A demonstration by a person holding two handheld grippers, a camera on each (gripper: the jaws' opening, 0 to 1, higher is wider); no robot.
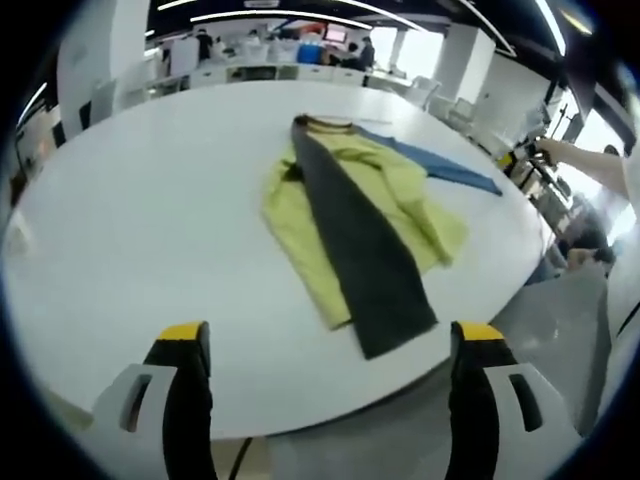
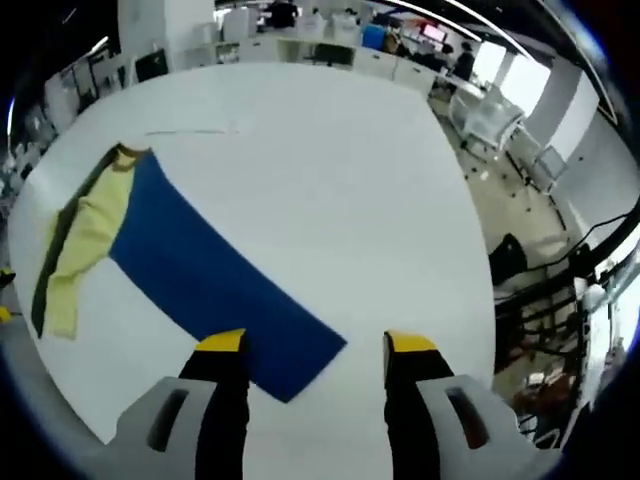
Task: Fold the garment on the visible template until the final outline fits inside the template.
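One garment lies on the round white counter, past the middle of it in the left gripper view: a yellow-green piece with a long dark grey band folded across it from the collar toward the near edge. One blue sheet, the template, lies flat on the same counter. In the right gripper view it runs as a long strip from the garment's collar down to a corner just ahead of the right gripper; in the left gripper view only a thin blue edge of it peeks out beyond the garment. The garment appears to overlap one long side of the template, though the fisheye bend makes the exact overlap hard to judge.

The left gripper hangs off the counter's near edge, jaws wide apart and holding nothing. The right gripper's jaws also stand wide and bare, over the counter beside the template's corner.

No readable writing or labels show on the cloth.
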